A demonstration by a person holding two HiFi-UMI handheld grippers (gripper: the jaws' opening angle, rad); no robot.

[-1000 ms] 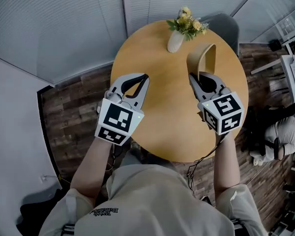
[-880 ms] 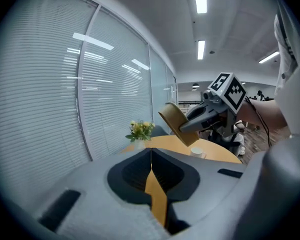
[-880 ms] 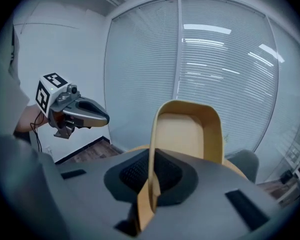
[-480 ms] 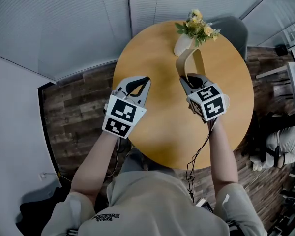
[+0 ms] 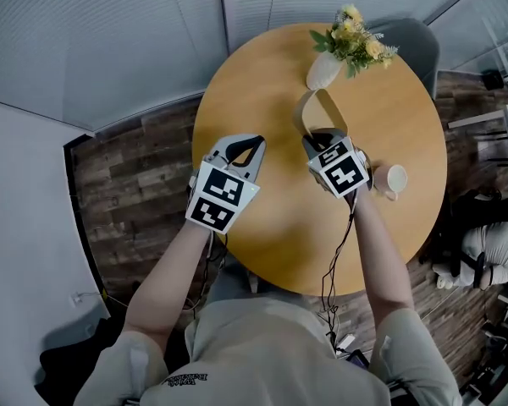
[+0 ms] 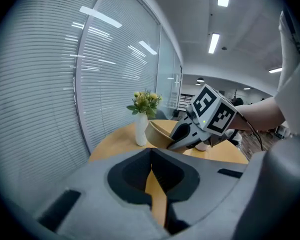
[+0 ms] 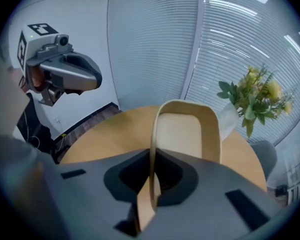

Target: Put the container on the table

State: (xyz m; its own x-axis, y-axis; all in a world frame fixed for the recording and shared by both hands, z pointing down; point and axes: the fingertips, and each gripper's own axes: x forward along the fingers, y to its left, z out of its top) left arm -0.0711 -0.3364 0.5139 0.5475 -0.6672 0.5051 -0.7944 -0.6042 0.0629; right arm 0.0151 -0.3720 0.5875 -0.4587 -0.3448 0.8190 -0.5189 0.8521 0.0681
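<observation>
The container (image 5: 308, 110) is a tan, shallow wooden tray with rounded corners. My right gripper (image 5: 319, 139) is shut on its near rim and holds it tilted on edge over the round wooden table (image 5: 262, 74), just in front of the vase. In the right gripper view the container (image 7: 187, 134) stands up between the jaws of the right gripper (image 7: 151, 159). My left gripper (image 5: 254, 140) hovers over the table's left part, shut with nothing in it. The left gripper view shows the left gripper (image 6: 151, 153) pointing at the container (image 6: 157, 132) and the right gripper (image 6: 179, 140).
A white vase of yellow flowers (image 5: 324, 69) stands at the table's far side, close behind the container. To the right of my right hand sits a white cup (image 5: 396, 178). A grey chair (image 5: 415, 42) stands behind the table. Window blinds line the wall.
My right gripper has carried the container left and nearer to the vase. The white cup, hidden behind the gripper before, now shows. My left gripper has barely shifted.
</observation>
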